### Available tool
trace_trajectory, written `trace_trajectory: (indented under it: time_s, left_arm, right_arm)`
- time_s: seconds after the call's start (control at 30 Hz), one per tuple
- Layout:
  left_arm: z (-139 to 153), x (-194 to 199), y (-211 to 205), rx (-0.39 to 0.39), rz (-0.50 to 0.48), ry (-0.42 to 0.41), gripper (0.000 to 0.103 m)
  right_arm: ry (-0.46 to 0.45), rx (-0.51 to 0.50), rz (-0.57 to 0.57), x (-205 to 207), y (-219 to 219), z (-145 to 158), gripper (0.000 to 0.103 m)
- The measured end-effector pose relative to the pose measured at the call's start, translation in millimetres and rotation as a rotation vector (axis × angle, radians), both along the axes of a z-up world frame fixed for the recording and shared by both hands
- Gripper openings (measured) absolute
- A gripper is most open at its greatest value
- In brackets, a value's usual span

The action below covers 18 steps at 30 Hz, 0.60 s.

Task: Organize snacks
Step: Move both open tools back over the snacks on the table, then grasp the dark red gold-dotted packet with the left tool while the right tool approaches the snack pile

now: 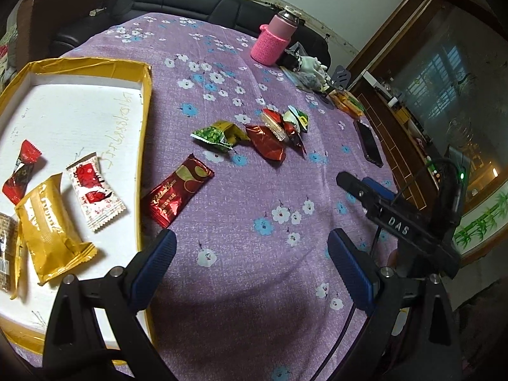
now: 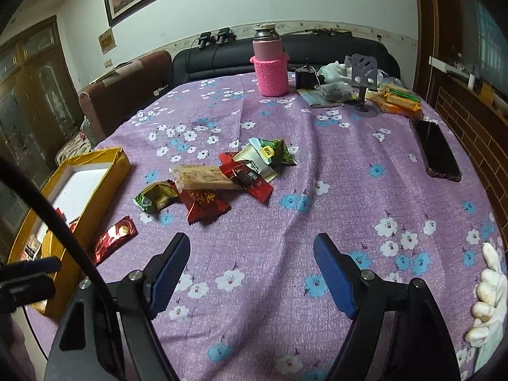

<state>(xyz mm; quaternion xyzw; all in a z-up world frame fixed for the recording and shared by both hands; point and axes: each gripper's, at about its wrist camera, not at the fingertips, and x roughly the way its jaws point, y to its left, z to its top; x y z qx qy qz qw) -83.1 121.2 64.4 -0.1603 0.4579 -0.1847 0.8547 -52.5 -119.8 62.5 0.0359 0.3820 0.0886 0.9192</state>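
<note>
While both tools hang wide apart and empty over the purple flowered tablecloth (image 2: 317, 190), the snacks wait in two groups. From the left gripper (image 1: 250, 263), a dark red chocolate packet (image 1: 176, 190) is seen at 11 o'clock, lying just outside the wall of the gold box (image 1: 144, 146), in which four or five packets already lie. From the right gripper (image 2: 250, 270), the loose pile of snacks (image 2: 219, 174) is seen at 12 o'clock, its wrappers overlapping.

A slip is judged likely there: glossy foil may slide from the pads, or two stacked packets may be pinched at once. The box wall could also be struck on approach to the chocolate packet.

One packet inside the box is cut off at the frame's edge. A black cable hides part of the box in the right view, and most printed labels cannot be read.
</note>
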Motion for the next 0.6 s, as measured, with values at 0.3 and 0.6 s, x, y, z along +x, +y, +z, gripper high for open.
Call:
trace_trajectory:
  time_s: [0.3,0.6]
  left_arm:
    - [8,8,0,0.059,0.014,-0.036,0.092]
    - [17,31,22,0.091,0.069,-0.048,0.069]
  right_arm:
    - [-0.076,0.107,-0.059,28,-11,6,0.08]
    - [-0.023,0.206,-0.124,46,-45,-16,0.08]
